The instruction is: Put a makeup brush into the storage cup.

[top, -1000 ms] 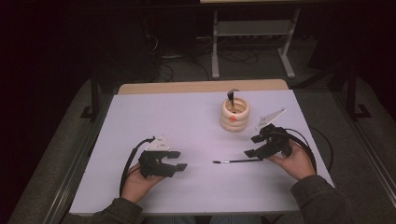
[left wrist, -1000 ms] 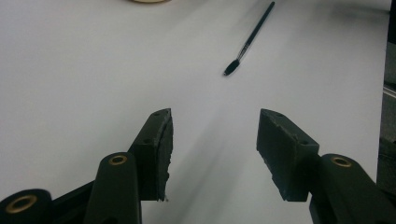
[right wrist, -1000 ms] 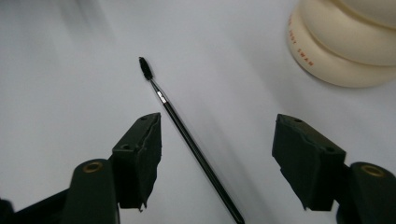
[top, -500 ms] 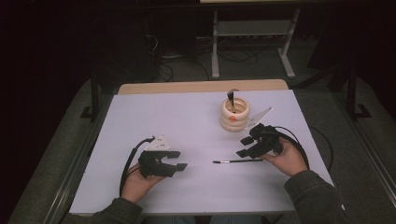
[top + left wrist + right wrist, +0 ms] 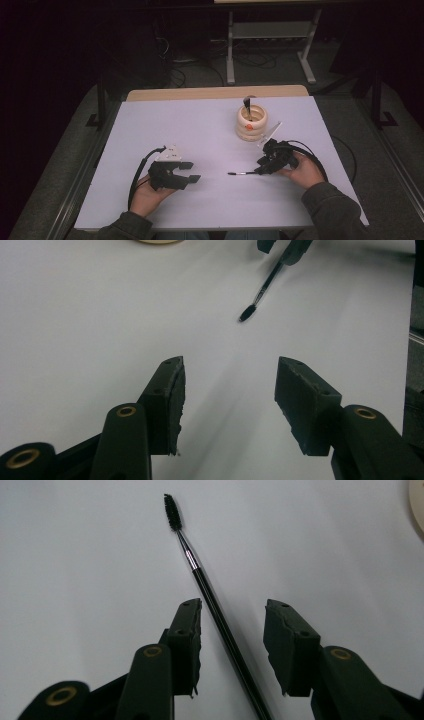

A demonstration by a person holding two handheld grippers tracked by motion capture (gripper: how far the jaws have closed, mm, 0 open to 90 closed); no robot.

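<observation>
on the white table [image 5: 200, 130], toward its right half, a thin black brush [image 5: 243, 173] lies flat, its bristle tip pointing toward the person's left and its handle running back under the right gripper [image 5: 267, 162]. between that gripper's own two jaws, seen in the right gripper view, the brush handle [image 5: 220, 620] passes slantwise through the gap, nearer the jaw at the left of that view than the other. the jaws stand spread, with clear white table visible on both sides of the handle, so neither pad presses it; whether the nearer pad grazes it cannot be told. the bristle head reaches well past the jaw tips, up toward the top of that view. the right hand [image 5: 302, 172] holds the gripper low over the table.

the left gripper [image 5: 176, 174] rests in the left hand [image 5: 147, 195] at the near left part of the table, well apart from the brush. its jaws are spread wide too, with nothing between them, only bare table. from the left gripper view the brush [image 5: 257, 297] shows farther off, beyond the jaw tips, bristle end nearest, with the other gripper over its far end.

behind the right gripper, near it, stands a round wooden holder [image 5: 251, 122] with a dark-tipped tool upright in it.
</observation>
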